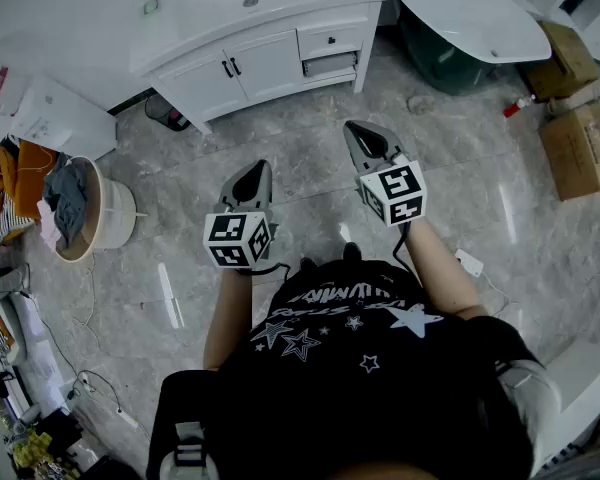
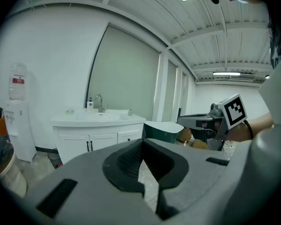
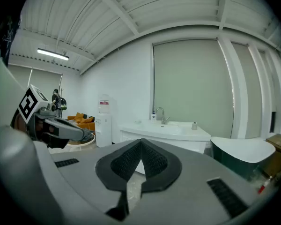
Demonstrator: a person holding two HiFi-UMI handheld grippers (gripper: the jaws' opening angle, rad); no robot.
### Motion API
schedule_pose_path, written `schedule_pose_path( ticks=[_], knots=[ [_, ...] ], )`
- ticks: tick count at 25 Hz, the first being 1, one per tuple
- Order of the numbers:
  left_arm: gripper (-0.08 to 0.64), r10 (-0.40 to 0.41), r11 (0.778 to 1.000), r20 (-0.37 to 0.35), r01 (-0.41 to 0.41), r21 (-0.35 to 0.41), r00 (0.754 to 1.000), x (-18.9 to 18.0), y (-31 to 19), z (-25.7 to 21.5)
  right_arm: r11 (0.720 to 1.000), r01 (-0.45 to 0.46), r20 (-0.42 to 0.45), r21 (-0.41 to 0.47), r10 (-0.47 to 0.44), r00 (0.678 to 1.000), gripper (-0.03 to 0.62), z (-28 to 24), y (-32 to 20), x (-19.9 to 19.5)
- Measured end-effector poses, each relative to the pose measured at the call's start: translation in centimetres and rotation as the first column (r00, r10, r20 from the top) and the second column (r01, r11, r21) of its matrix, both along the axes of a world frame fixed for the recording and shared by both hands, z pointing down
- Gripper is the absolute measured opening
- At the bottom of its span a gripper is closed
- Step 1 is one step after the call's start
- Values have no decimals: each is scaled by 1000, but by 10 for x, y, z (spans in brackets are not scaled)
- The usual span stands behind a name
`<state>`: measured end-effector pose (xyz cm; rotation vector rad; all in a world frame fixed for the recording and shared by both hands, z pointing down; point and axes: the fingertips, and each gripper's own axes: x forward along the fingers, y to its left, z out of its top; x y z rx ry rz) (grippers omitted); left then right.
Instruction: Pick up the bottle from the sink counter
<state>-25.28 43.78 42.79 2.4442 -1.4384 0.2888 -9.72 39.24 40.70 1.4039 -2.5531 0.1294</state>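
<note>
A small white bottle with a blue label (image 2: 90, 104) stands beside the faucet (image 2: 99, 102) on the white sink counter (image 2: 98, 119), far across the room. The right gripper view shows the same bottle (image 3: 153, 116) by the faucet. In the head view the counter (image 1: 260, 13) lies at the top and the bottle is not visible. My left gripper (image 1: 250, 175) and right gripper (image 1: 366, 140) hover side by side over the marble floor, well short of the vanity. Both have their jaws together with nothing in them: the left gripper (image 2: 143, 142) and the right gripper (image 3: 141, 142).
A dark green bathtub (image 1: 470, 18) stands right of the vanity, with cardboard boxes (image 1: 580, 138) beyond it. A laundry basket full of clothes (image 1: 80, 213) sits at the left, near a water dispenser (image 3: 103, 121). A small object (image 3: 194, 125) rests on the counter's right end.
</note>
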Motion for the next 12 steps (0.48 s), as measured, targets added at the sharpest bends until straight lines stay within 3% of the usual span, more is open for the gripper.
schedule_pose_path(
  ticks=[12],
  knots=[
    [8, 3, 1000, 20, -3, -31, 1000, 37, -11, 10, 999, 27, 47, -26, -26, 999, 6, 9, -10, 24]
  ],
)
